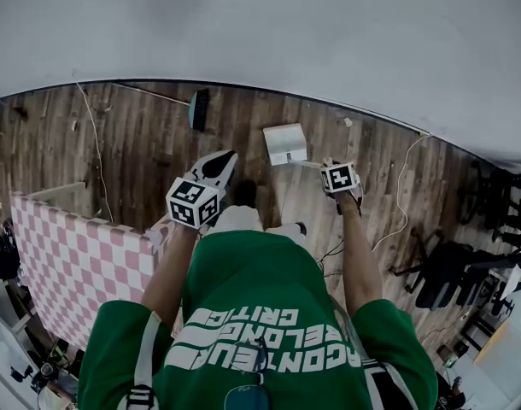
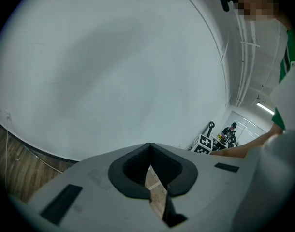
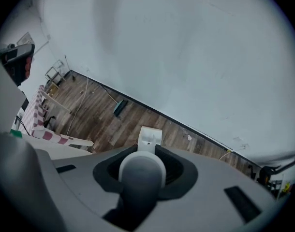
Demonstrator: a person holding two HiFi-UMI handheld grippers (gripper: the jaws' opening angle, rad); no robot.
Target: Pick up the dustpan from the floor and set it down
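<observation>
Head view: the person in a green shirt stands on a wood plank floor (image 1: 141, 143) facing a white wall (image 1: 286, 32). The white dustpan (image 1: 284, 142) sits low, ahead of the feet, near the foot of the wall. From here I cannot tell whether its pan touches the planks. A thin handle runs from the pan toward the right gripper (image 3: 143, 154). Only this view shows the pink checkered cloth (image 1: 73, 254) at left and the black chairs (image 1: 440, 272) at right.

Right gripper view: it looks steeply down along the round pale handle (image 3: 140, 178) to the pan below. A dark oblong object (image 3: 120, 108) lies further along the wall. The jaws stand partly apart, clamped on the handle, which fills the gap between them.

Left gripper view: mostly wall, with a strip of floor at lower left. Unlike the other views, it shows the right gripper's marker cube (image 2: 204, 144) from the side, with the forearm behind it.

The left gripper (image 1: 222, 162) has its jaws together at the tips. Only a narrow sliver of floor shows behind them. Nothing is held.
</observation>
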